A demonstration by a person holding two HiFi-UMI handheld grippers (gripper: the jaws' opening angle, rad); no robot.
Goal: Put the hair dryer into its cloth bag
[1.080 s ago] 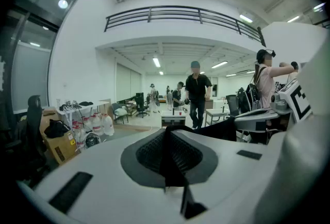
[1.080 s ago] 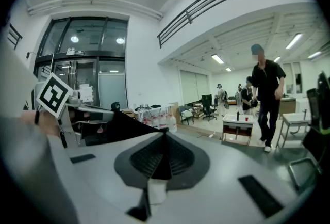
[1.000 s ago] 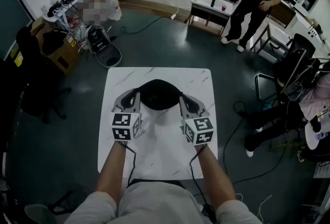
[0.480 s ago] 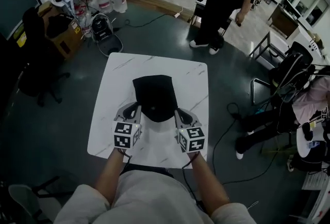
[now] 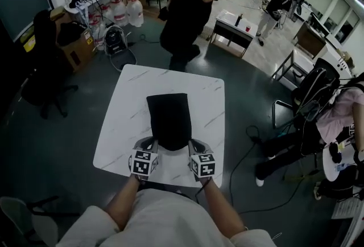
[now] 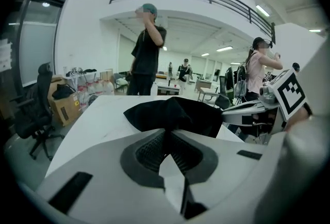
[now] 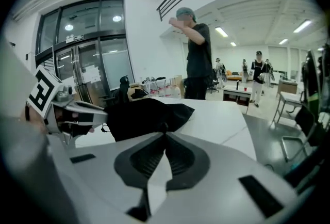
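Observation:
A black cloth bag (image 5: 169, 119) lies lengthwise on the white table (image 5: 125, 120), its near end between my two grippers. My left gripper (image 5: 149, 143) is shut on the bag's near left corner. My right gripper (image 5: 192, 144) is shut on the near right corner. In the left gripper view the bag (image 6: 175, 112) bunches up just past the closed tips (image 6: 166, 129), with the right gripper (image 6: 258, 110) beside it. The right gripper view shows the bag (image 7: 144, 114) at its closed tips (image 7: 165, 131) and the left gripper (image 7: 67, 109) to the left. No hair dryer is visible.
A person in black (image 5: 190, 1) stands just beyond the table's far edge. A dark office chair (image 5: 42, 69) and a cardboard box (image 5: 77, 49) are at the left, chairs and cables (image 5: 310, 98) at the right. Both grippers sit near the table's near edge.
Both grippers came back toward the near edge and lower, drawing the bag with them. The bag went from a rounded, lifted shape to lying stretched out. The person in black walked up to the table.

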